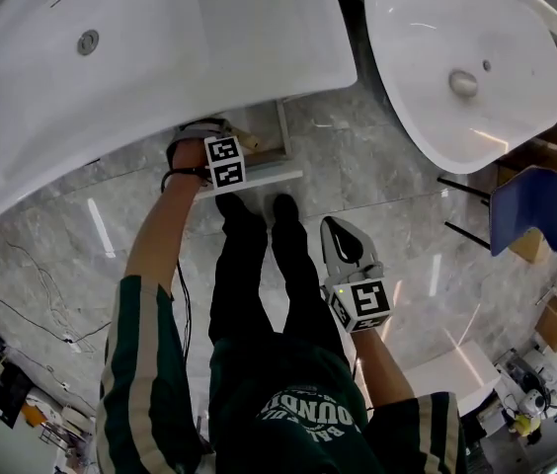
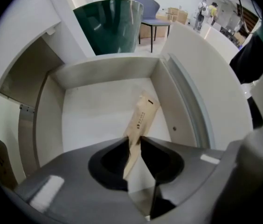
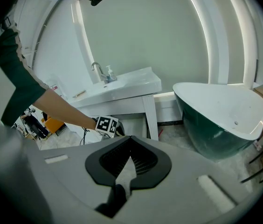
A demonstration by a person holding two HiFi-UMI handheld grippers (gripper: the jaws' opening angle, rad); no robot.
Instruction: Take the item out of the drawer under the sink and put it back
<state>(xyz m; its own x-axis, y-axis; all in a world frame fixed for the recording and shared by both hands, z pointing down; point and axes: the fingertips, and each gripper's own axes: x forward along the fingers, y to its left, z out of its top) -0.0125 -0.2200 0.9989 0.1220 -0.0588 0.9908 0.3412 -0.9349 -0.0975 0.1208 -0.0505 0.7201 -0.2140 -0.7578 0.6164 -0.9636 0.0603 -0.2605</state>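
Drawer (image 2: 106, 73): open under sink (image 1: 160, 47), walls close around.
Packet (image 2: 141, 115): in drawer, slanting toward 1 o'clock, pinched by left gripper (image 2: 132, 143) jaws.
Left arm: reaching straight down.
Right gripper (image 3: 130, 154): jaws together, empty.

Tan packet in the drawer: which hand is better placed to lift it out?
Left. The left claw pinches the packet inside the open drawer; the right claw is shut, empty and well away from it.

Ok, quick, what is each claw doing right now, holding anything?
Left claw: closed on the tan paper packet in the drawer.
Right claw: closed, holding nothing.
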